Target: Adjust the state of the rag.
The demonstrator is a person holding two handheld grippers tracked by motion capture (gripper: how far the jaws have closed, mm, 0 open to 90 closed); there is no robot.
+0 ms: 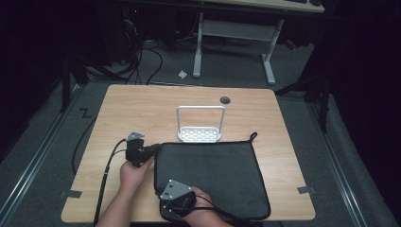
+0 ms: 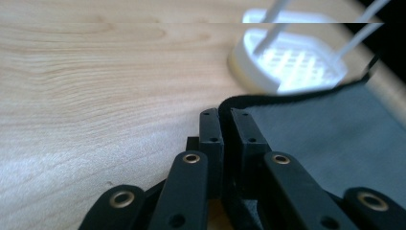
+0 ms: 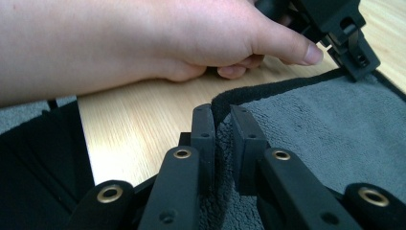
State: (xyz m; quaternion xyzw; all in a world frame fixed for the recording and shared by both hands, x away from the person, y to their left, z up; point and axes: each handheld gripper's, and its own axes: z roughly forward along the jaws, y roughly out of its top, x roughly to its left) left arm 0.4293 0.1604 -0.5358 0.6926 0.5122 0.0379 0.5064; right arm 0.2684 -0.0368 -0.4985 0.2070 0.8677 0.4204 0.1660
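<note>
Meanwhile, the grey cloth (image 1: 213, 175) lay flat on the table's (image 1: 142, 104) near half; the left gripper (image 1: 153, 149) pinched its far-left corner, the right gripper (image 3: 221, 125) its near-left edge.

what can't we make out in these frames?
- High view: left gripper and right gripper fingers too small to read; the grey plate covers the right one.
- Left gripper view: white rack blurred, its handle cut off by the top edge.
- Right gripper view: towel edge between the fingers hidden by them; the hand blocks the table beyond.
</note>
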